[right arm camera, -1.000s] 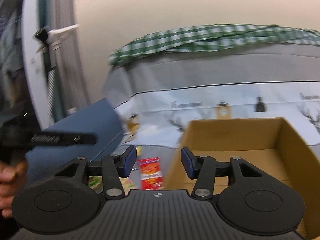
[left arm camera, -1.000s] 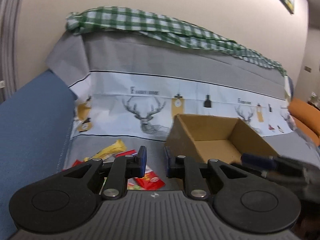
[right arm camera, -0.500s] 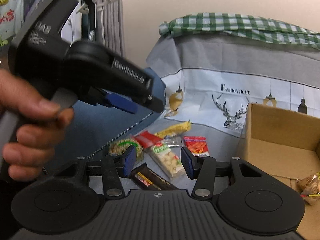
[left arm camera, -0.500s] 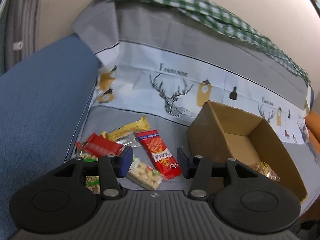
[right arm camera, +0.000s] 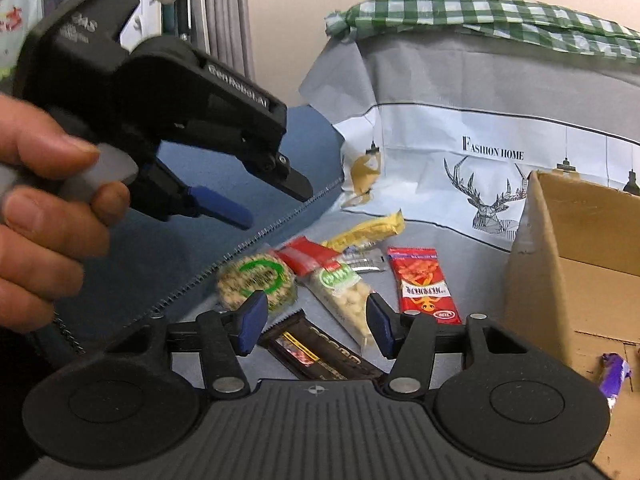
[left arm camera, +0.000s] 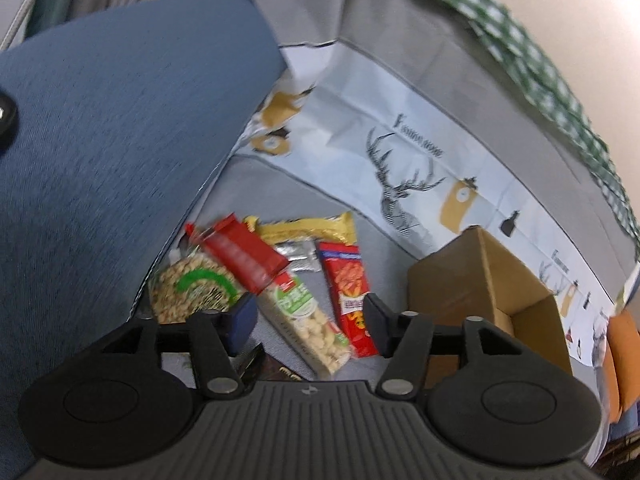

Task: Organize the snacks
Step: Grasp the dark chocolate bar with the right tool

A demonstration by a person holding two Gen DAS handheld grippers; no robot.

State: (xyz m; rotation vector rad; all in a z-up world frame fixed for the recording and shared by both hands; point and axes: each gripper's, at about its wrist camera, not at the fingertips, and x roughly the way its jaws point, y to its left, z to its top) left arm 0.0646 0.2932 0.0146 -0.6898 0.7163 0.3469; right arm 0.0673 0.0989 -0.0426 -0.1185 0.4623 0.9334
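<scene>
Several snack packs lie in a heap on the grey sofa cover. Among them are a clear nut pack with a green label, a red chip pack, a red bar, a round peanut pack, a yellow pack and a dark chocolate bar. The cardboard box stands to their right. My left gripper hovers over the nut pack, jaws opening, nothing gripped; it also shows as the left gripper above the heap. My right gripper hangs above the chocolate bar, jaws opening, empty.
A blue sofa arm rises left of the heap. The deer-print backrest stands behind, with a green checked cloth on top. A purple wrapper lies inside the box. A hand holds the left gripper.
Both grippers have tipped down and moved left from the box toward the snack heap. The left jaws have spread from nearly shut to wide; the right jaws have widened a little.
</scene>
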